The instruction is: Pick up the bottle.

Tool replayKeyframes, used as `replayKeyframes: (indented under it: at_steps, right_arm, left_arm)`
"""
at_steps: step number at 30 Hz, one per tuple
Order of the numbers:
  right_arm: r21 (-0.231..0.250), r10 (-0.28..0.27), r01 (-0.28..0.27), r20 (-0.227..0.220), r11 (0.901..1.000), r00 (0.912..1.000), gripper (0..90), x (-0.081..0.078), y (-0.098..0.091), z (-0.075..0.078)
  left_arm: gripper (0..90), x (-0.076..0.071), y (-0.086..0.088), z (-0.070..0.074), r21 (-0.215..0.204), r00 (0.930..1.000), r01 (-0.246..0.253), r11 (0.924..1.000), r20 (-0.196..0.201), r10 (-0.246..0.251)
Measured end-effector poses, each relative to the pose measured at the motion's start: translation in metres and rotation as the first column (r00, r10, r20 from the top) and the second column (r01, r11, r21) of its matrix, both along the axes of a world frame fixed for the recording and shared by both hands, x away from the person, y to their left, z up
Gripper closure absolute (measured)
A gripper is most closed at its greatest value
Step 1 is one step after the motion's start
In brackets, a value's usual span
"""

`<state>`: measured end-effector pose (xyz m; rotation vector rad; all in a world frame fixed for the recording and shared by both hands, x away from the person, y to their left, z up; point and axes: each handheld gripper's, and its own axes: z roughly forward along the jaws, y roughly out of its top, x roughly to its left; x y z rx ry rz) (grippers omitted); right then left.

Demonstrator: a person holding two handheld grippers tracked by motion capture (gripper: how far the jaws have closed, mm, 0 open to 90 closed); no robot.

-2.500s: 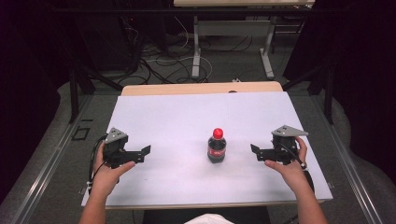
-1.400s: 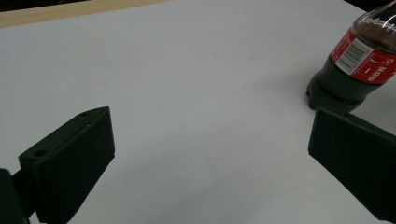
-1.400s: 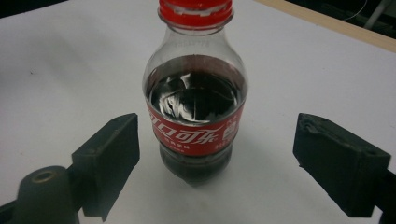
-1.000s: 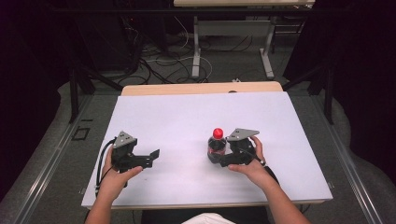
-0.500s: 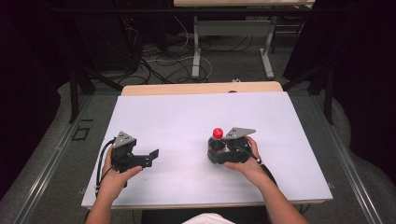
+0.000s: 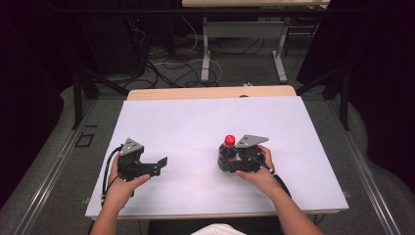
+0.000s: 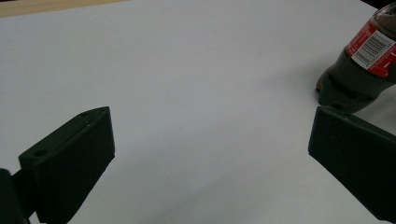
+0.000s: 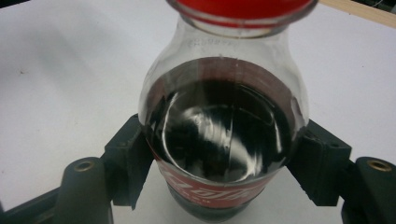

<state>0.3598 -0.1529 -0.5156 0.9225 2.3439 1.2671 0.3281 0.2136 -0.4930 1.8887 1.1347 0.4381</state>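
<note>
We have the cola bottle (image 6: 227, 155) standing upright on the white table (image 6: 195, 122), right of centre and toward the near edge, its long axis vertical and its red cap (image 6: 229, 140) on top. Our right gripper (image 6: 231, 159) is already on it: the hand comes in from about four o'clock of the bottle, and in the right gripper view the two black jaws sit at nine and three o'clock of the bottle (image 8: 224, 140), pressed against the label band just below the shoulder. Those jaws have just been closing, with the bottle between them, and now they clamp its sides (a fairly wide hold, since the body is broad there).

Our left gripper (image 6: 159, 166) rests on the table well apart from the bottle, at about nine o'clock of it, with its jaws pointing toward the bottle. In the left gripper view its jaws stand wide apart with nothing but bare table between them, and the bottle (image 7: 359, 70) shows up at around two o'clock, beyond the right-hand jaw.

So the right hand is the nearer one by far. We judge that whatever comes next, a lift or a carry, turns on keeping that vertical axis upright in the grip.
</note>
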Motion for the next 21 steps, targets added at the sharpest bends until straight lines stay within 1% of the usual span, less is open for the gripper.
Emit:
replayKeyframes:
  at_steps: [1,3,4,7,8,9,10,11,12,13,14,15,16,18,21]
  right_arm:
    - [0.000,-0.001,0.001,0.002,1.0000,1.0000,29.4,0.000,0.000,0.000]
    - [-0.010,0.002,-0.002,0.013,1.0000,0.9999,29.4,-0.002,0.001,0.001]
    - [-0.016,0.006,-0.005,0.008,0.9999,1.0000,29.4,-0.003,0.001,0.003]
    - [-0.013,0.010,-0.010,0.033,0.9999,0.9994,29.4,-0.006,0.002,0.008]
    - [-0.021,0.022,-0.021,0.030,0.9996,0.9993,29.4,-0.007,0.002,0.011]
    - [-0.013,0.023,-0.023,0.044,0.9997,0.9988,29.4,-0.009,0.002,0.013]
    - [-0.016,0.034,-0.033,0.049,0.9993,0.9982,29.4,-0.010,0.002,0.015]
    - [-0.014,0.044,-0.043,0.053,0.9990,0.9977,29.4,-0.010,0.003,0.017]
    - [-0.012,0.042,-0.041,0.045,0.9991,0.9981,29.4,-0.012,0.003,0.020]
    - [-0.012,0.049,-0.048,0.041,0.9988,0.9980,29.4,-0.014,0.004,0.022]
    - [-0.022,0.061,-0.060,0.030,0.9980,0.9977,29.4,-0.015,0.004,0.024]
    - [-0.015,0.066,-0.065,0.044,0.9977,0.9969,29.4,-0.017,0.005,0.025]
    - [-0.026,0.080,-0.079,0.037,0.9966,0.9961,29.4,-0.018,0.006,0.027]
    - [-0.026,0.095,-0.094,0.038,0.9953,0.9948,29.4,-0.021,0.008,0.029]
    - [-0.032,0.120,-0.118,0.039,0.9924,0.9921,29.4,-0.026,0.011,0.032]
  left_arm:
    - [0.6,0.000,0.000,0.000,0.001,1.0000,0.004,1.0000,0.007,-0.004]
    - [0.6,0.000,0.000,0.000,0.001,0.9999,0.006,1.0000,0.008,-0.006]
    - [0.6,0.000,-0.001,0.000,-0.002,0.9999,0.002,1.0000,0.012,-0.002]
    - [0.7,0.000,-0.001,0.001,0.000,0.9999,0.009,1.0000,0.012,-0.009]
    - [0.6,-0.001,-0.002,0.001,-0.002,0.9999,0.009,1.0000,0.006,-0.009]
    - [0.7,-0.001,-0.002,0.002,0.000,0.9999,0.011,0.9999,0.010,-0.011]
    - [0.7,-0.001,-0.002,0.002,-0.001,0.9997,0.016,0.9999,0.019,-0.016]
    - [0.7,-0.002,-0.004,0.003,-0.008,0.9997,0.018,0.9998,0.015,-0.018]
    - [0.7,-0.002,-0.005,0.005,-0.013,0.9996,0.023,0.9997,0.019,-0.023]
    - [0.7,-0.003,-0.006,0.007,-0.016,0.9993,0.034,0.9993,0.013,-0.034]
    - [0.8,-0.004,-0.008,0.010,-0.023,0.9988,0.046,0.9987,0.016,-0.046]
    - [0.8,-0.005,-0.010,0.012,-0.033,0.9983,0.057,0.9978,0.017,-0.056]
    - [0.9,-0.006,-0.012,0.015,-0.041,0.9973,0.068,0.9968,0.029,-0.067]
    - [2.8,-0.010,-0.018,0.023,-0.054,0.9938,0.107,0.9928,0.038,-0.105]
    - [3.5,-0.015,-0.028,0.035,-0.071,0.9852,0.163,0.9840,0.066,-0.158]
